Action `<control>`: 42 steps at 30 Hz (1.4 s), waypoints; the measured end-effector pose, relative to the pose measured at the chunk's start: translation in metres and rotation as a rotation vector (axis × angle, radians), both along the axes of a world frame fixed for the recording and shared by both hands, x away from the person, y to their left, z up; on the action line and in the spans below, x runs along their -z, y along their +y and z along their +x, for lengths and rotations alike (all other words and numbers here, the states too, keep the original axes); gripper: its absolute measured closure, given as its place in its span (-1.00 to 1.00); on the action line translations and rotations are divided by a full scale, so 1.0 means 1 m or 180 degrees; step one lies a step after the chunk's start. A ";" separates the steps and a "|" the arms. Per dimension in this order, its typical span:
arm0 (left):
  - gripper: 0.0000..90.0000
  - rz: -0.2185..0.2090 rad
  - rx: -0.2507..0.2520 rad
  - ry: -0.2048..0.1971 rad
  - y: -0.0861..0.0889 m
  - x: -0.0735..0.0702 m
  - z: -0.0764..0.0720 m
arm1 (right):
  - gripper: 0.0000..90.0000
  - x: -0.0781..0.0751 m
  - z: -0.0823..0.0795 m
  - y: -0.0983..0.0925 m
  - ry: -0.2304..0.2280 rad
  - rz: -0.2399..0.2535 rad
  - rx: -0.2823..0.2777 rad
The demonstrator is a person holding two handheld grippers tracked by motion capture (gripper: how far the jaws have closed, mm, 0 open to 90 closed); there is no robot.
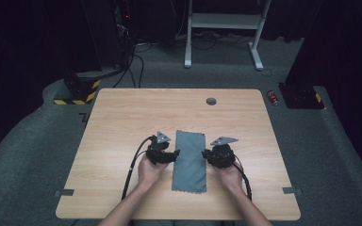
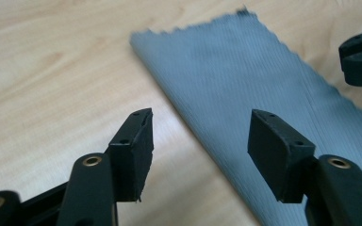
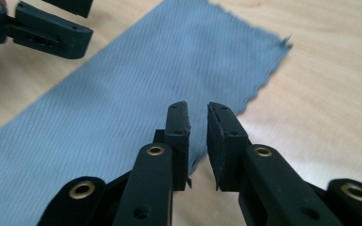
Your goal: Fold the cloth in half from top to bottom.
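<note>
My left gripper (image 2: 198, 136) had its two black jaws standing wide apart, matte rubbery pads facing each other with nothing between them; brass-ringed screw holes showed on the arms behind. Under and just ahead of its right-hand jaw lay the grey cloth (image 2: 245, 80), whose long edge ran diagonally across the gap between the jaws; the other jaw hung over bare wood.

My right gripper (image 3: 198, 127) had its jaws drawn almost together, only a narrow slit left between the pads. Nothing was caught in that slit. The cloth's near edge passed right under the tips, but whether the tips touched the fabric I could not tell.

The cloth was a long rectangle of fine-ribbed fabric, blue-grey, with pinked zigzag edges at its short ends. It lay flat, in the high view directly between the left gripper (image 1: 162, 153) and the right gripper (image 1: 219, 155), each at about the middle of a long side of the cloth (image 1: 190, 160).

Each gripper was a chunky black body with a grey three-cornered plate on top and a black cable trailing back past my wrist.

Beneath everything was the table (image 1: 122, 117), pale wood-grain laminate with rounded corners. Well beyond the cloth's far end a small round grey cap (image 1: 211, 100) sat in the tabletop.
</note>
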State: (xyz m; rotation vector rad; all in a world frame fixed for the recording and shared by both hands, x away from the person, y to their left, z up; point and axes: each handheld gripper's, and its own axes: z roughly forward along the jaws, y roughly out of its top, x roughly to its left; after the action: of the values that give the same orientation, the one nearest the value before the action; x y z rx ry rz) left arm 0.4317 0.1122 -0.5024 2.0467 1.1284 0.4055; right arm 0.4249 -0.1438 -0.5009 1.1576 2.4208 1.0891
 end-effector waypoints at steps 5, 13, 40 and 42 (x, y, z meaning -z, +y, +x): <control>-0.07 0.0083 0.0059 0.0008 -0.005 -0.004 0.019 | 0.74 -0.009 0.020 0.001 -0.0029 -0.0039 0.0038; -0.05 0.0010 -0.0068 0.0098 -0.006 -0.009 0.045 | 0.80 -0.008 0.043 -0.009 -0.0128 -0.0077 0.0352; -0.06 0.0037 -0.0145 0.0229 -0.018 0.012 0.083 | 0.99 0.012 0.092 0.016 0.0138 -0.0161 0.0597; -0.06 0.0061 -0.0120 0.0224 -0.022 0.012 0.084 | 0.99 0.011 0.091 0.018 0.0094 -0.0200 0.0574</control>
State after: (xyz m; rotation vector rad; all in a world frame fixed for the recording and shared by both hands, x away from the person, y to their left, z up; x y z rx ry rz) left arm 0.5153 0.0901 -0.5143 2.0731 1.2111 0.3669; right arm 0.5163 -0.1261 -0.5116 1.3494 2.3013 0.9409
